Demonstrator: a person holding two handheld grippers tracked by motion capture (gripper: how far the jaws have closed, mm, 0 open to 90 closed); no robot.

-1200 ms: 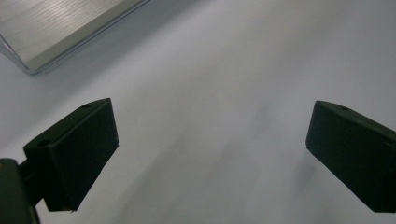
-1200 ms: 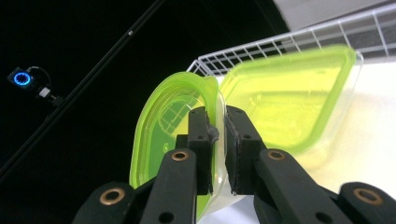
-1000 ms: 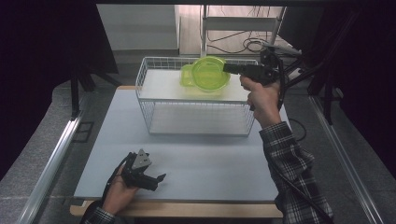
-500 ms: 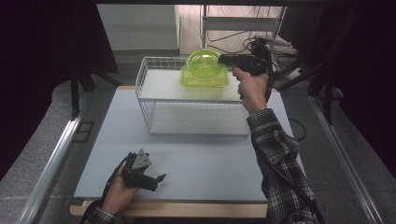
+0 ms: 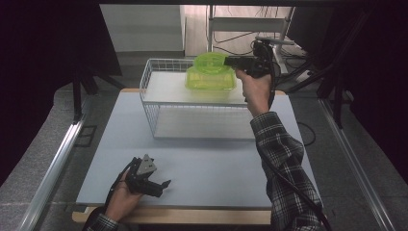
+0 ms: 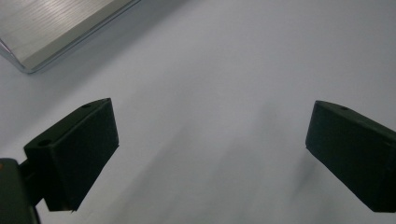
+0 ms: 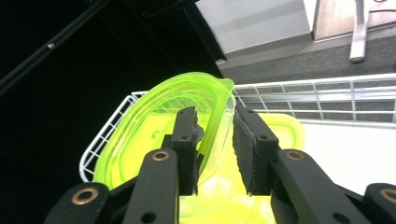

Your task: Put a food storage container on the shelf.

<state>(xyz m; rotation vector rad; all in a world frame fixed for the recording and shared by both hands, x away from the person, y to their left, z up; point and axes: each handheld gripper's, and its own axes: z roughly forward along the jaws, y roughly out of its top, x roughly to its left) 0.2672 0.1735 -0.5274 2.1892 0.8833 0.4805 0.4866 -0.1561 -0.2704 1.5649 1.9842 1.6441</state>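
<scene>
Right gripper jaws have just been opening, bowl rim loose between them, tilted atop a tub in the basket at counter's far edge—could slide off; left gripper jaws open, empty.

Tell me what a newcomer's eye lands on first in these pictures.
The bright yellow-green plastic container stands out, tilted over another of the same colour in the white wire basket at the far side of the table. The right gripper has the tilted one's wall between its jaws, which have just been opening; a gap shows at one pad. Near the front edge, the left gripper rests open on the pale tabletop.
</scene>
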